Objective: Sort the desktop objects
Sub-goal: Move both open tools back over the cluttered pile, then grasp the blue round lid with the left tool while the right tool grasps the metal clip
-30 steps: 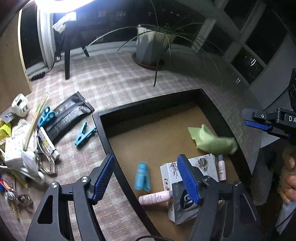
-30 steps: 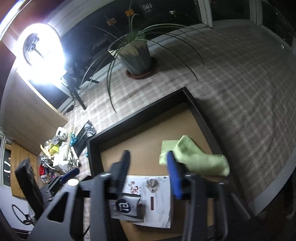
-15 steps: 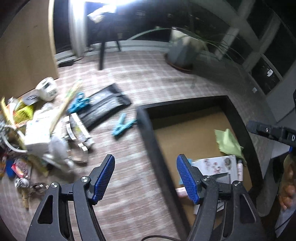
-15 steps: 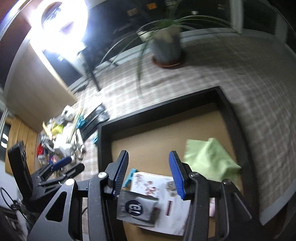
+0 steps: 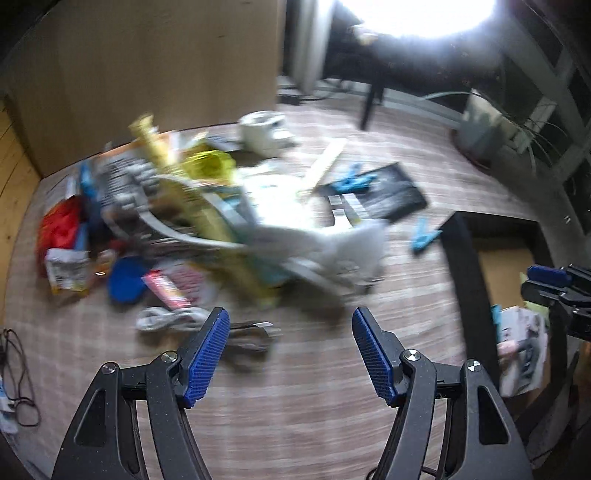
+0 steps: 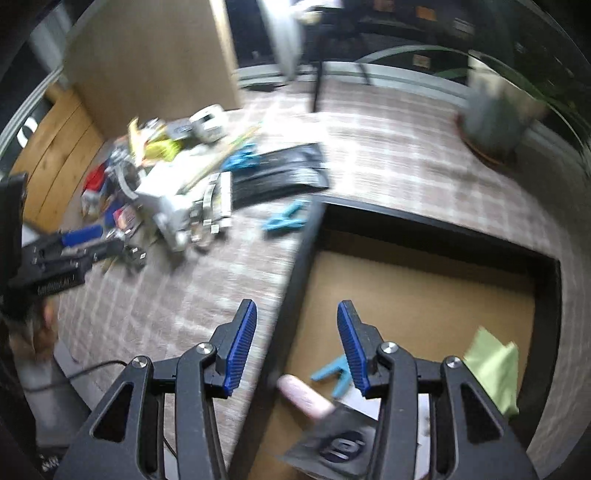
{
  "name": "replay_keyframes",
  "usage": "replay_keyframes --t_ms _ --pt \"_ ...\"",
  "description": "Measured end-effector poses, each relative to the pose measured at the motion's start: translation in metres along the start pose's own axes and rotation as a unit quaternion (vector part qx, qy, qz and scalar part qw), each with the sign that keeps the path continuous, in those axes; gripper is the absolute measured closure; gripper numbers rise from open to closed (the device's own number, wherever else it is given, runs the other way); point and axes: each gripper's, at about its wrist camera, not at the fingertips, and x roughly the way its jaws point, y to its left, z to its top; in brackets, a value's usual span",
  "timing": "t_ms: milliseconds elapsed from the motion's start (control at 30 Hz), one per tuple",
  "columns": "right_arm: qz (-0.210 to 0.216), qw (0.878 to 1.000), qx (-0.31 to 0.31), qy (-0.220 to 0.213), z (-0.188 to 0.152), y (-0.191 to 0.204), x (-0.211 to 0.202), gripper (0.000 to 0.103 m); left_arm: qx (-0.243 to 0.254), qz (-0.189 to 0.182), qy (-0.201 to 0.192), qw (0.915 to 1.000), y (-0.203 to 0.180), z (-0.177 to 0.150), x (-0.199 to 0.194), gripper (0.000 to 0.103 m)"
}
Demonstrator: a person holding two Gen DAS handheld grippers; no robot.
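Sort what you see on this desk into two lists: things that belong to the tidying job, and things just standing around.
Part of the job:
- black tray
- clutter pile
- blue clothespin on the cloth
- green cloth, pink tube, both in the tray
- left gripper, right gripper, both empty

Just standing around:
- potted plant
- lamp

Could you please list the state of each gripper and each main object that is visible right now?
Left gripper: open, nothing between its blue pads.
Right gripper: open, empty, above the tray's edge.
Black-rimmed tray with brown floor: partly filled.
Light green cloth: crumpled, in the tray.
Pink tube: lying in the tray.
Blue clothespin: lying on the checked tablecloth, outside the tray.
Pile of mixed clutter: unsorted, blurred.
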Motion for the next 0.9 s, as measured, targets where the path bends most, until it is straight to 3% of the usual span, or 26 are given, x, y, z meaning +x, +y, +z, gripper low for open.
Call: replay_keyframes --t_ms 233,467,633,900 --pt "0.0 0.996 -0.083 0.014 0.028 0.074 0.018 0.058 0.03 0.047 0.008 0.9984 0.077 0.002 0.0 0.038" --pt "0.031 0.99 -0.132 0.046 0.056 0.144 0.056 0.058 -0.017 0.047 0.034 0.9982 0.147 0.006 0.021 0.037" --pt "0.036 0.984 -0.163 0.064 0.063 0.185 0.087 0.058 -0.041 0.041 0.047 0.9972 0.169 0.009 0.045 0.037" --pt "0.036 0.979 -0.177 0.095 0.065 0.216 0.127 0.058 -0.027 0.021 0.048 0.9983 0.168 0.012 0.064 0.032"
